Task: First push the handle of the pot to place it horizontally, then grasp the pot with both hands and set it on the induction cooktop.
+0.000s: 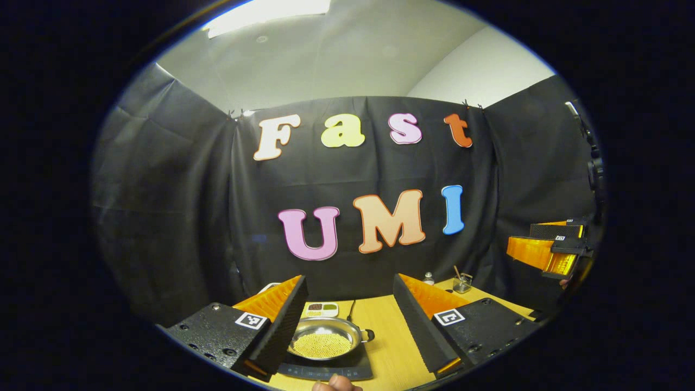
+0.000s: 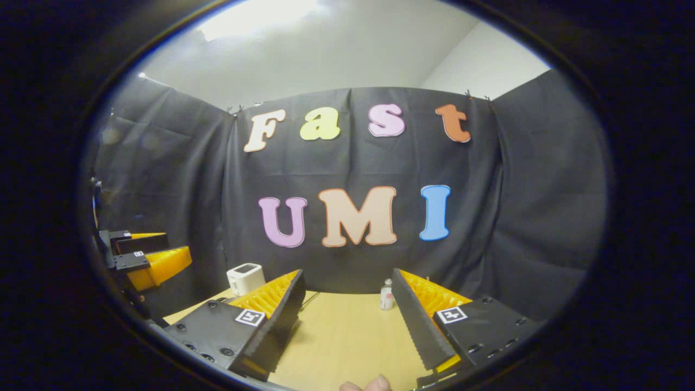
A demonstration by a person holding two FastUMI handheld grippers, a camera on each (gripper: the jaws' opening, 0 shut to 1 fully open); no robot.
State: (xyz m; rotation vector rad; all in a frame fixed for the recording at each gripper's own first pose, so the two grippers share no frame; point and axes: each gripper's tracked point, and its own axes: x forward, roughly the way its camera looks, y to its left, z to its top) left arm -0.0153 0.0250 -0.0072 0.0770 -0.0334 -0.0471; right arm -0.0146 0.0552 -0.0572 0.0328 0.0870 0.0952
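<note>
- Pot [image 1: 324, 341]: seated on induction cooktop [image 1: 355, 370], near bench [image 1: 388, 331] front edge.
- Left gripper [image 1: 347, 320]: fingers spread wide, holding nothing.
- Right gripper [image 2: 347, 320]: fingers spread wide, holding nothing, above bare bench.

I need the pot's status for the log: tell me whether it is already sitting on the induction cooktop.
Yes, in the left gripper view the pot rests on the dark induction cooktop.
</note>
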